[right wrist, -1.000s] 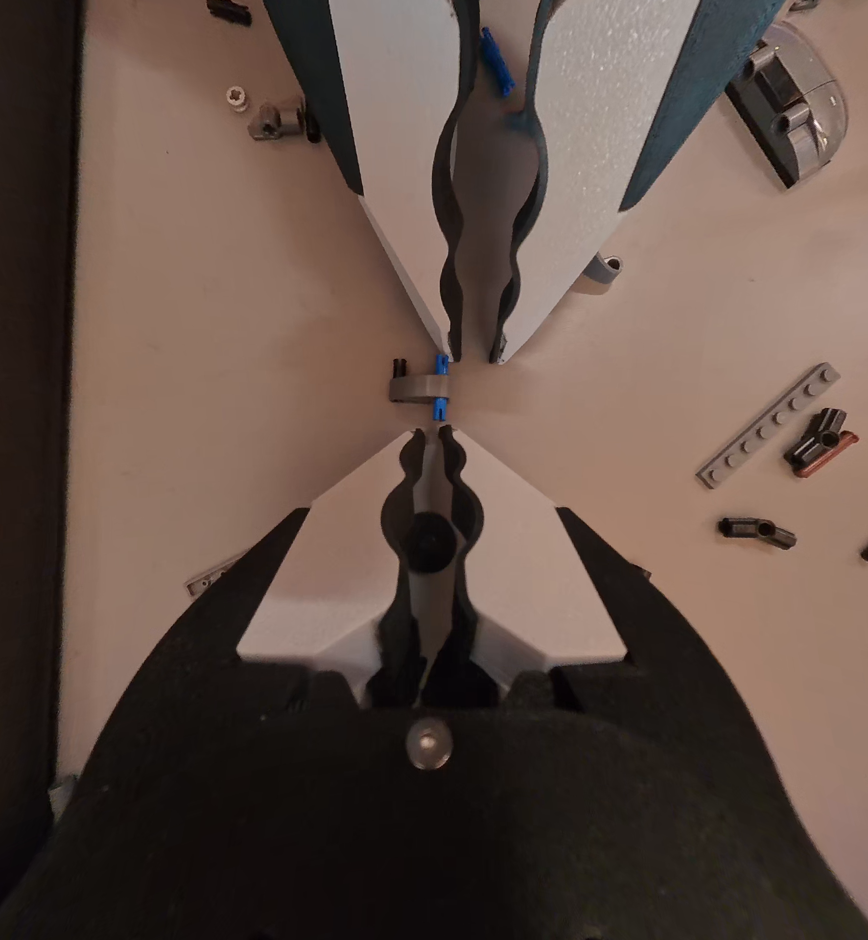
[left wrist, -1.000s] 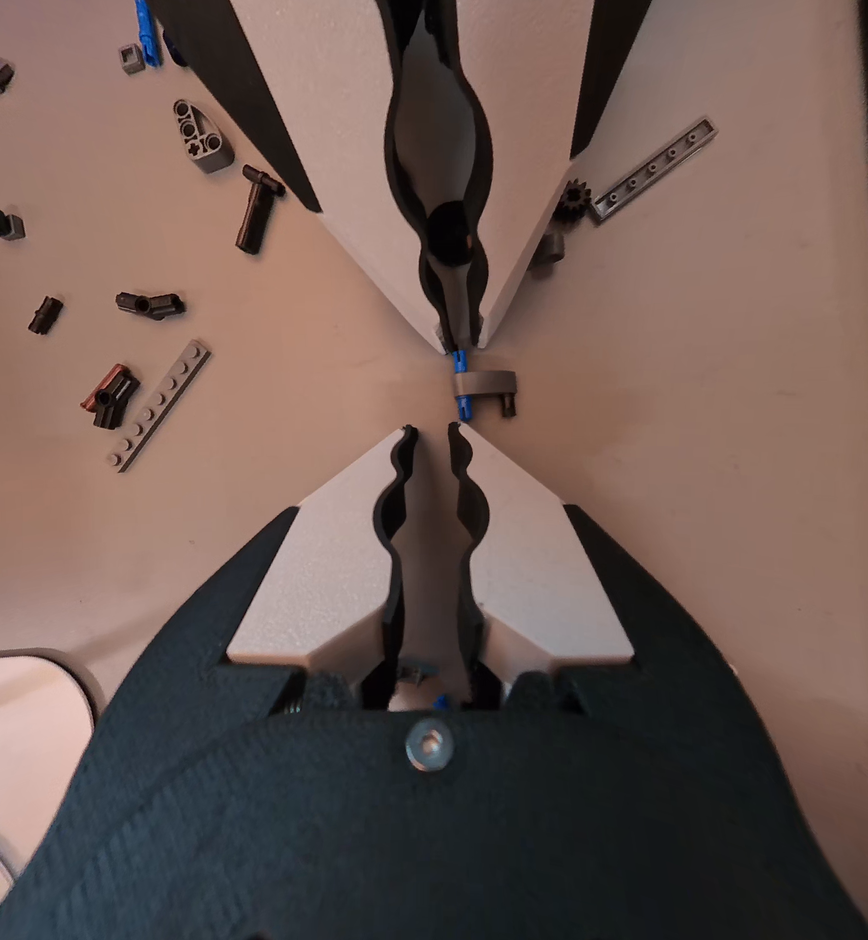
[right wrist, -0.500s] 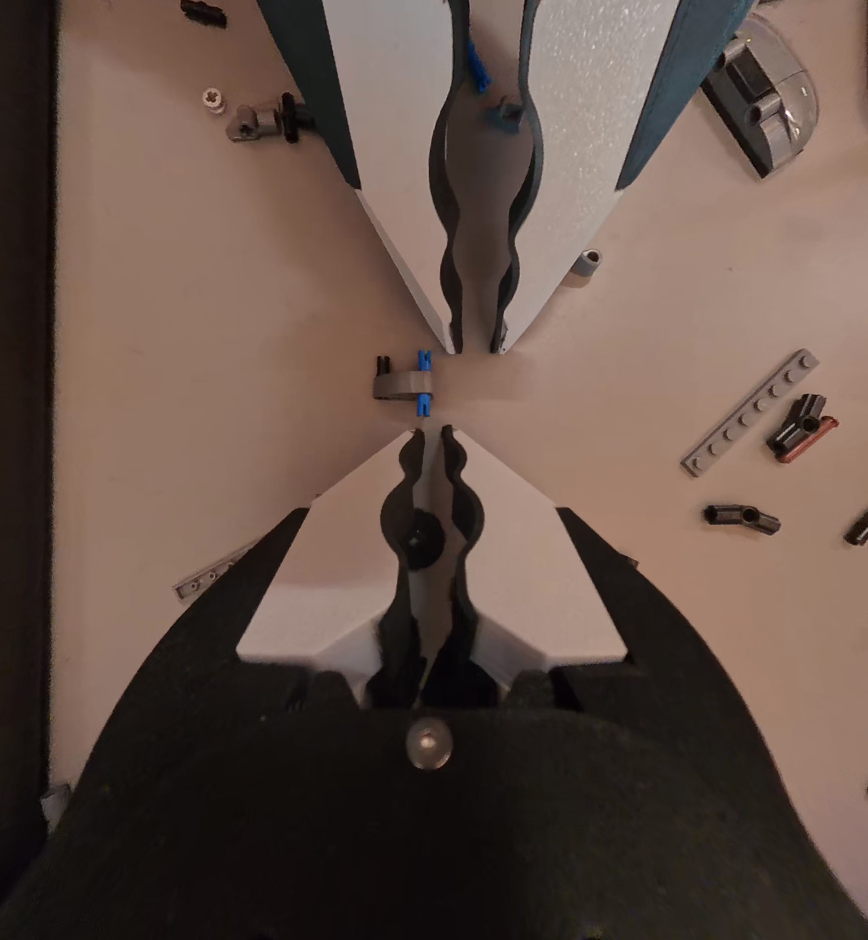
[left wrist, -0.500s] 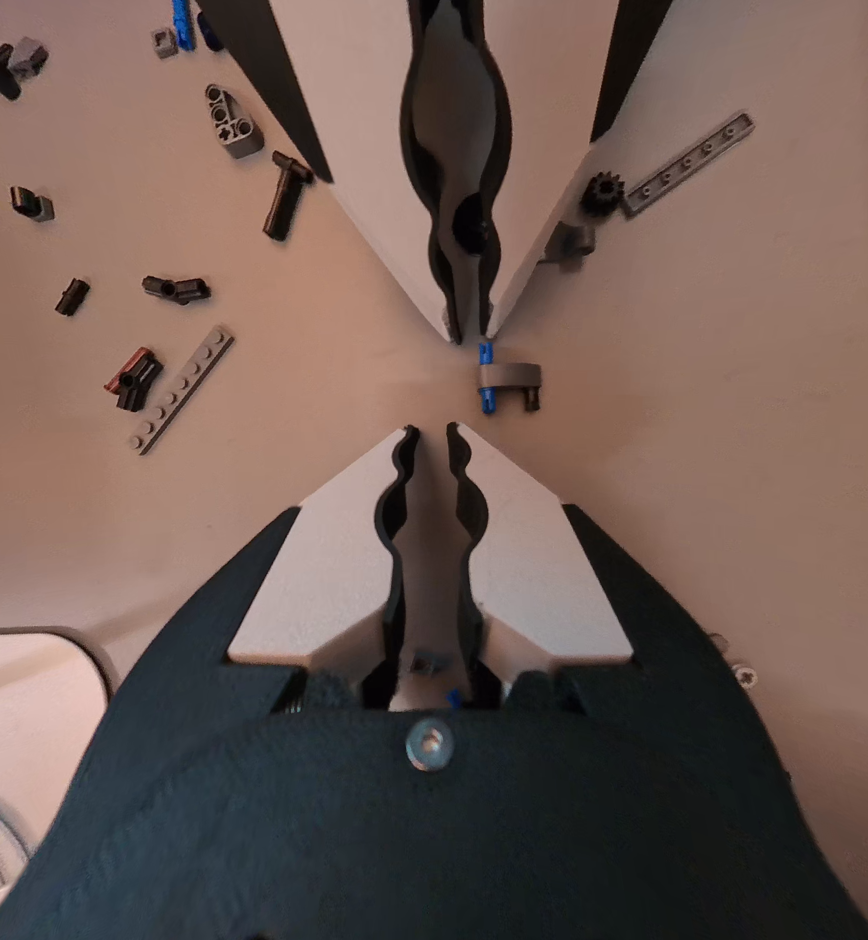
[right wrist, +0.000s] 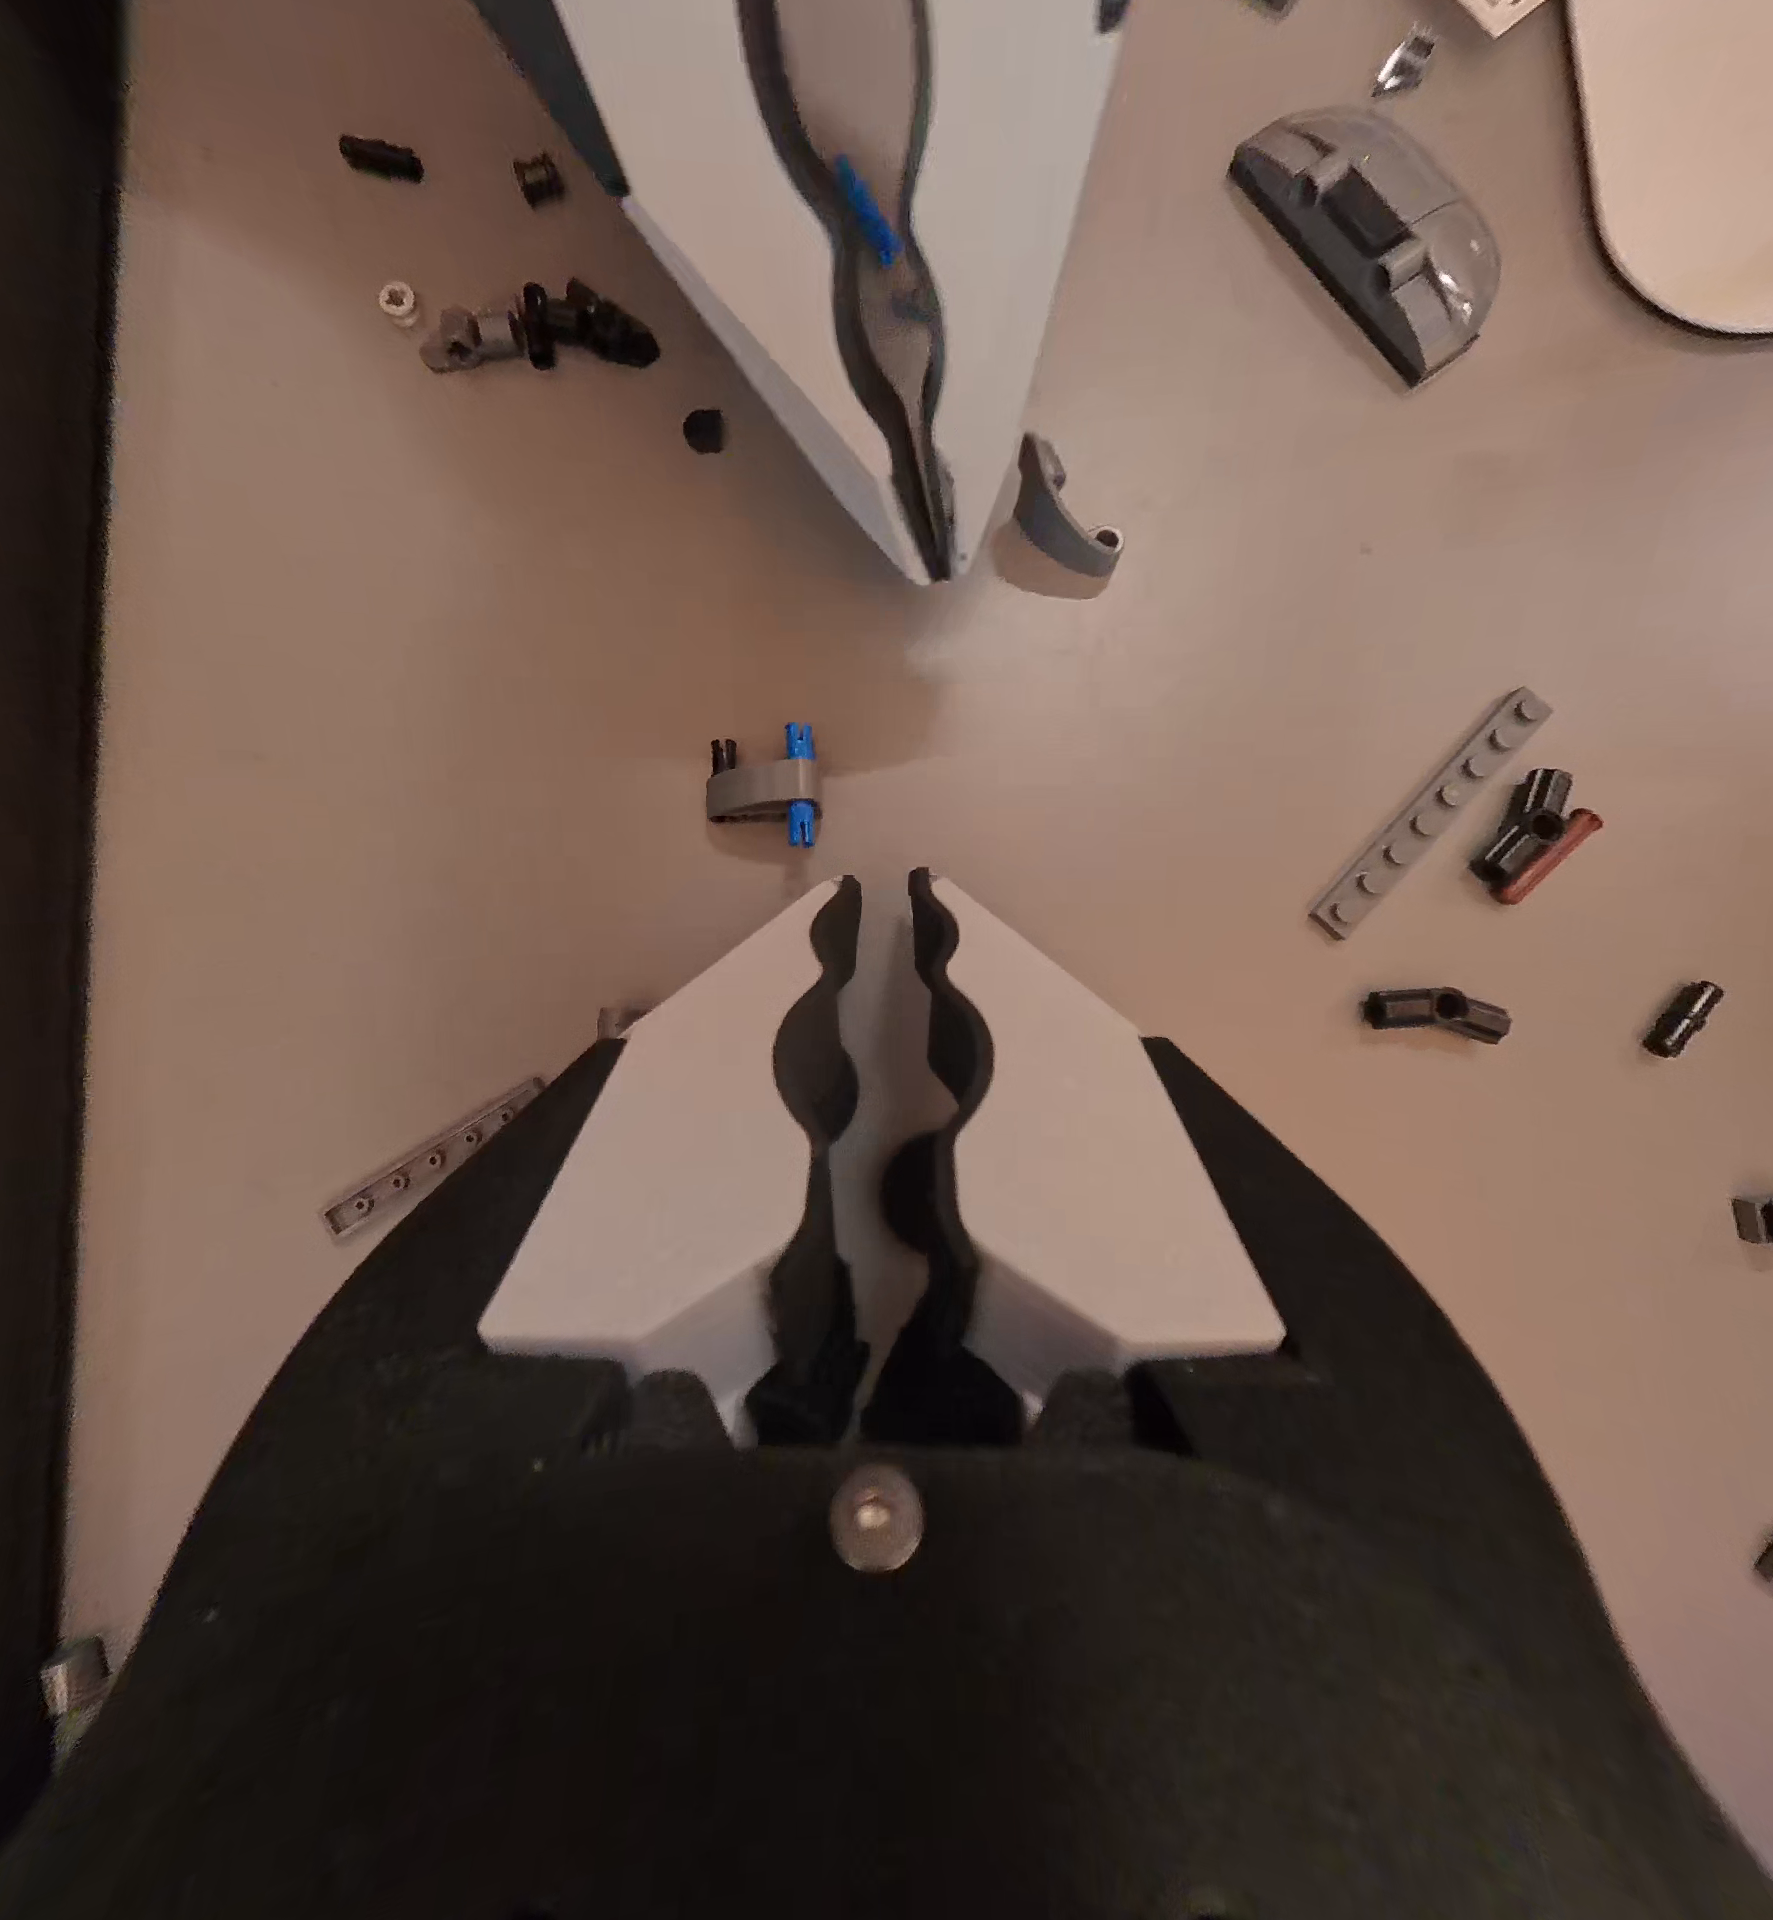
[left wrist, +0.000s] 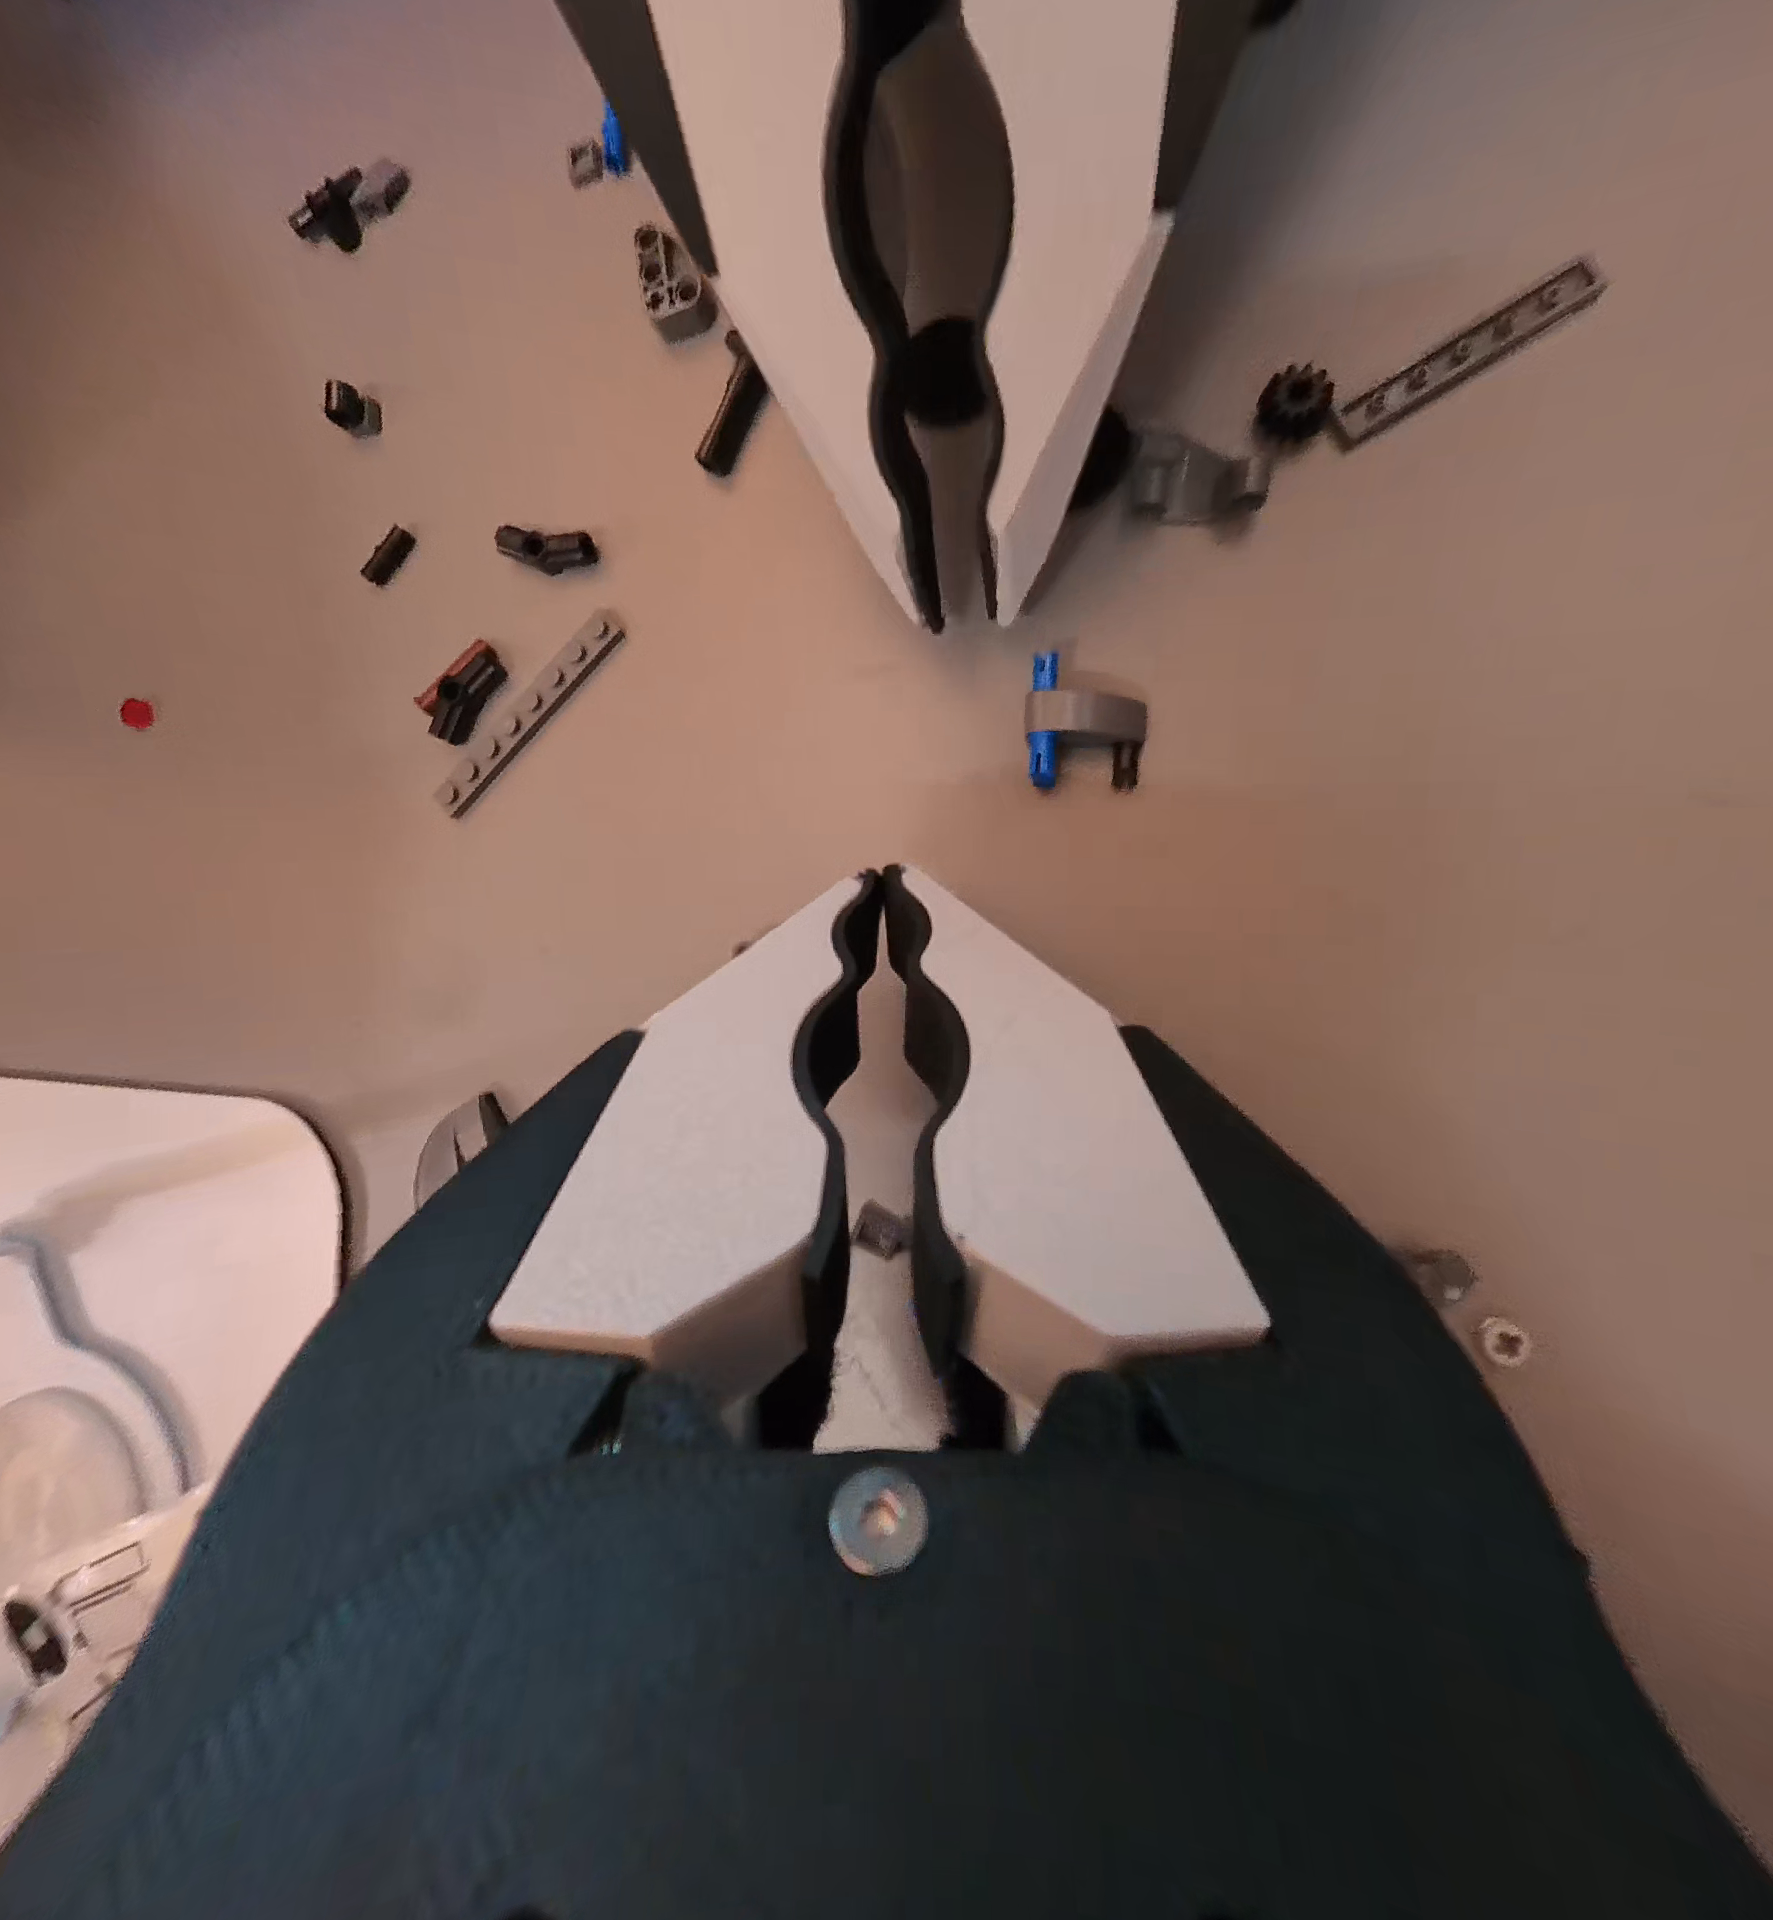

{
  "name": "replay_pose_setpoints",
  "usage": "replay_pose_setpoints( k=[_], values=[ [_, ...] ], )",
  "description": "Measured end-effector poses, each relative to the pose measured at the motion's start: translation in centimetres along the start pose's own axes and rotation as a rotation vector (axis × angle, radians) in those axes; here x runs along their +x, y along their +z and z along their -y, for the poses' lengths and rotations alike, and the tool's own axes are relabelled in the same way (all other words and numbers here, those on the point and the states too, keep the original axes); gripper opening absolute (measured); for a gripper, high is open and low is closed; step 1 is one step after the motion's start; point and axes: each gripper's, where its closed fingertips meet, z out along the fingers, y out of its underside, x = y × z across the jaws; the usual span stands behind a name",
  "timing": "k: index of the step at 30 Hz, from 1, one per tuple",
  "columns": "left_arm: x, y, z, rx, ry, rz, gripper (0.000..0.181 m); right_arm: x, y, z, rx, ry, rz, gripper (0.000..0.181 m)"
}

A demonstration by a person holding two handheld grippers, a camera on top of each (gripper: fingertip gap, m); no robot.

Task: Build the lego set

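Grey lego beam (left wrist: 1084, 713) with a blue pin (left wrist: 1042, 740) and a black pin (left wrist: 1126, 764) lies free on the tan table (left wrist: 1381, 883), right of centre in the left wrist view. Left gripper (left wrist: 883, 878) sits below it with tips touching, holding nothing. Right gripper (right wrist: 883, 881), slightly parted and empty, is just right of the beam in its own view. Loose parts lie scattered, including a grey studded plate (right wrist: 1430, 815).

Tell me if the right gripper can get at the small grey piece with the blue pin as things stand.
Probably yes. The grey piece with the blue pin lies alone on bare table, just ahead and left of the right gripper, whose jaws stand slightly apart. The left gripper sits farther off, not between them.
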Motion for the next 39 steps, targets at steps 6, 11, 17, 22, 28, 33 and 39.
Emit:
replay_pose_setpoints(
  k=[6,11,17,22,28,33,39],
  values=[
    [1.1,-0.1,-0.4,0.020,-0.001,-0.055,0.003,-1.2,0.0,1.3,0.044,-0.025,0.036,0.012],
    [2.2,0.2,0.5,0.056,0.010,-0.097,0.004,-1.8,0.5,1.1,0.019,-0.035,0.059,0.014],
    [2.8,0.7,0.8,0.057,0.022,-0.115,0.005,-1.9,0.9,1.1,0.010,-0.046,0.054,0.008],
    [1.2,-0.5,0.5,0.072,-0.009,-0.054,0.005,-1.9,0.8,1.4,0.019,-0.063,0.037,0.003],
    [-3.7,-2.7,-1.8,0.104,-0.179,0.088,0.014,-1.6,0.6,1.3,0.025,-0.055,0.030,0.003],
    [-4.8,-3.2,-3.6,0.089,-0.231,0.100,0.013,-2.0,1.0,1.3,0.017,-0.066,0.042,0.004],
    [-2.5,-1.2,-3.3,0.030,-0.162,0.025,0.019,-2.3,1.2,1.3,0.014,-0.069,0.056,0.004]
  ],
)
